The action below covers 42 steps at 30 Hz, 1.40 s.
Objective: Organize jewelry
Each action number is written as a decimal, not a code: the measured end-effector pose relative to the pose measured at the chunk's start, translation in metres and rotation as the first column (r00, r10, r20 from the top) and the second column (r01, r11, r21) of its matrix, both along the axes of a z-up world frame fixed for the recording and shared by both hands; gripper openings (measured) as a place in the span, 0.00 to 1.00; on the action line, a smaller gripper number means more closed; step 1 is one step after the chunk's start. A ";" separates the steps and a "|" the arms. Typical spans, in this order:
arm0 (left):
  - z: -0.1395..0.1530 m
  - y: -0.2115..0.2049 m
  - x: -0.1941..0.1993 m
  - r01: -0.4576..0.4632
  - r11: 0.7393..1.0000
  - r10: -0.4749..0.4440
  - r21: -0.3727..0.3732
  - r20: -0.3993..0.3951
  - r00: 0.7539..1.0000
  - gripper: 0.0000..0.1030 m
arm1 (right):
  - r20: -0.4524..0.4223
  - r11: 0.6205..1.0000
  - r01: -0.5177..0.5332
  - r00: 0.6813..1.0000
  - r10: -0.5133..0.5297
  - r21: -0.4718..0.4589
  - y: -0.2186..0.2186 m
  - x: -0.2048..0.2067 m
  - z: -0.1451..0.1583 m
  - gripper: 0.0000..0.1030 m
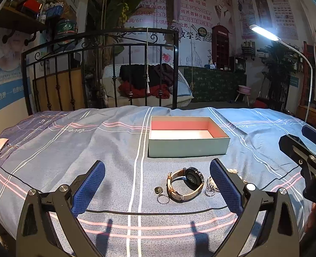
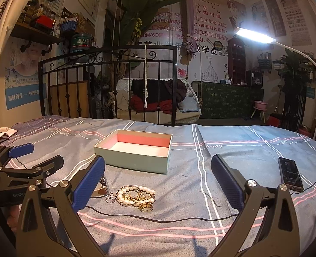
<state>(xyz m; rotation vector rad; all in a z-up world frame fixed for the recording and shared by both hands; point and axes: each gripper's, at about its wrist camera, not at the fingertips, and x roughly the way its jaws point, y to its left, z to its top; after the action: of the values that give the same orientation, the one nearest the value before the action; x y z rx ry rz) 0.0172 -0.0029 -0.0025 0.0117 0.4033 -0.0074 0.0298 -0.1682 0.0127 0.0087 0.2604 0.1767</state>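
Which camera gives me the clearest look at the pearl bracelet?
The right wrist view: the pearl bracelet lies fully visible between its fingers. In the left wrist view only a few pearls peek out behind the left hand-held gripper's right finger.

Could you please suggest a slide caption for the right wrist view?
Open right claw poised over pearl bracelet and gold ring, empty box beyond.

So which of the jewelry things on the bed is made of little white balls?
The pearl bracelet, lying between the right gripper fingers. Its round white beads set it apart from the watch with its tan strap and the gold ring beside the pearls.
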 end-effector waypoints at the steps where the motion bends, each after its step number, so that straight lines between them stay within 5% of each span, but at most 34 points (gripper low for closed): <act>1: 0.000 0.000 0.000 -0.003 1.000 0.003 0.000 0.002 1.000 0.94 | -0.002 1.000 -0.001 1.000 0.001 0.002 0.000 0.001 0.000 0.95; 42: -0.002 -0.001 -0.003 0.005 1.000 -0.005 0.002 -0.004 1.000 0.94 | 0.001 1.000 -0.007 1.000 0.007 0.005 -0.005 -0.004 -0.005 0.95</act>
<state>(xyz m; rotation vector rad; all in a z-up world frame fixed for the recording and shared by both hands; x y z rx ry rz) 0.0142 -0.0044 -0.0045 0.0144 0.4076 -0.0125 0.0259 -0.1736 0.0077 0.0124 0.2592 0.1838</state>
